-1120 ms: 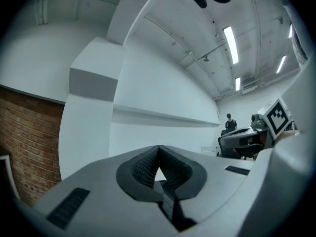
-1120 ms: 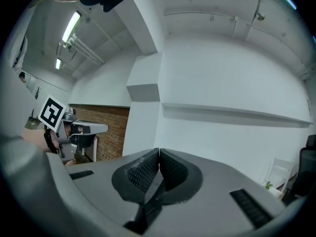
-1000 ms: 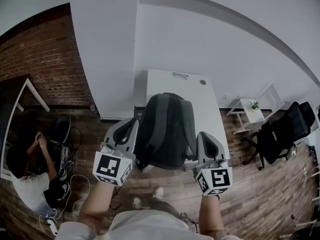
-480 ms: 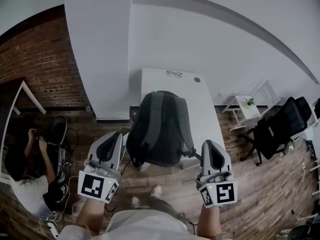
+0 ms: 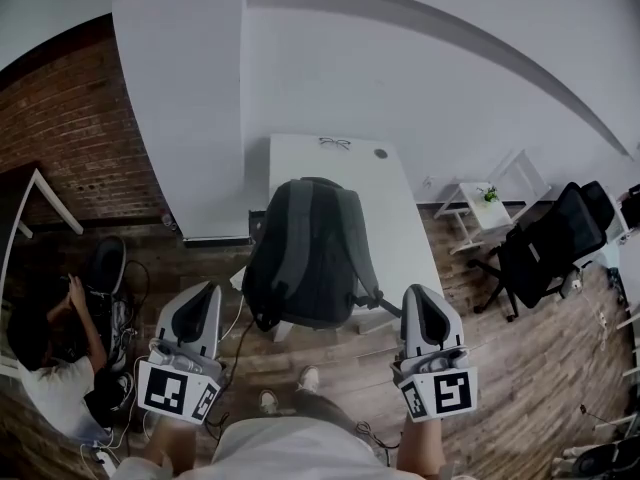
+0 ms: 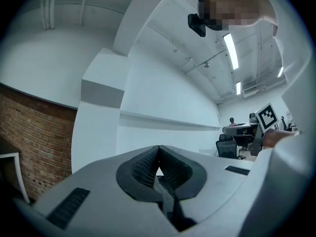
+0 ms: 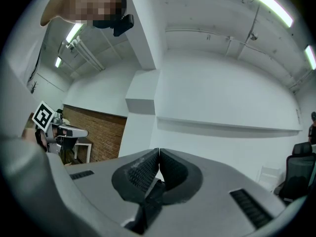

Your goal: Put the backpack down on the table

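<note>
A dark grey backpack (image 5: 310,253) lies flat on the white table (image 5: 405,238), straps up, with its base at the near edge. My left gripper (image 5: 203,290) hangs off the table's near left corner, shut and empty, apart from the bag. On the near right, my right gripper (image 5: 421,293) is also shut on nothing, a little short of a loose strap. The left gripper view has its jaws (image 6: 158,151) closed tip to tip, with only a white wall beyond. The right gripper view shows the same for the right gripper (image 7: 158,153).
Glasses (image 5: 334,143) and a small round object (image 5: 380,153) lie at the table's far end. A black office chair (image 5: 540,253) and a small white side table (image 5: 488,208) stand to the right. A person (image 5: 45,358) sits on the floor at left among cables, by a brick wall (image 5: 70,138).
Both grippers have drawn back from the backpack's sides toward me and a little outward. The backpack stays lying on the table.
</note>
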